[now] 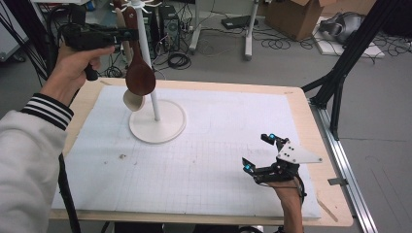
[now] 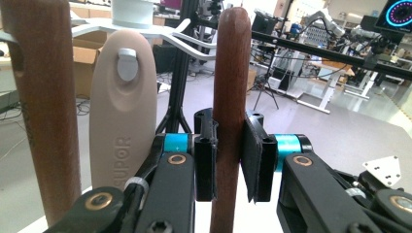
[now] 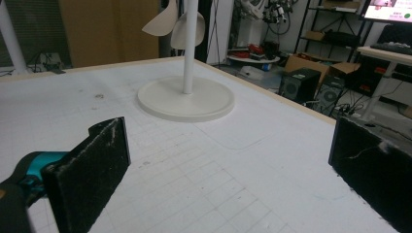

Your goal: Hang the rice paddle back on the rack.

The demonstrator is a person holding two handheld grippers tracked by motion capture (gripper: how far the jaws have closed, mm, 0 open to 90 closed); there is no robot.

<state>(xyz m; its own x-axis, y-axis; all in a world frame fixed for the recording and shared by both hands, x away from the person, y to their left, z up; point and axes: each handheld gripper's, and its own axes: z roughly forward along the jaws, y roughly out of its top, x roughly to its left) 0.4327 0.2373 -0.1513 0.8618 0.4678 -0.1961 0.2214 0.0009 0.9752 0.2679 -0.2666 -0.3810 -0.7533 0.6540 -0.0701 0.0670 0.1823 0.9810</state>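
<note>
upper left, our left gripper (image 1: pixel 127 35) clamps the dark wooden spoon (image 1: pixel 139 73) beside the white hook stand (image 1: pixel 156 119). a slip could drop it. lower right, our right gripper (image 1: pixel 262 153) gapes empty.

"supor" embossed on beige utensil handle (image 2: pixel 124 111)

Even, soft room light is falling on the mat (image 1: pixel 218 145), casting only faint shadows. All views are looking slightly blurred; the near handle (image 2: pixel 41 107) is showing out of focus.

Stand (image 1: pixel 156 121): upper left of mat (image 1: pixel 218 145).
Spoons (image 1: pixel 140 75): hanging beside stand's pole.
Right gripper (image 1: pixel 257 153): lower right.
</note>
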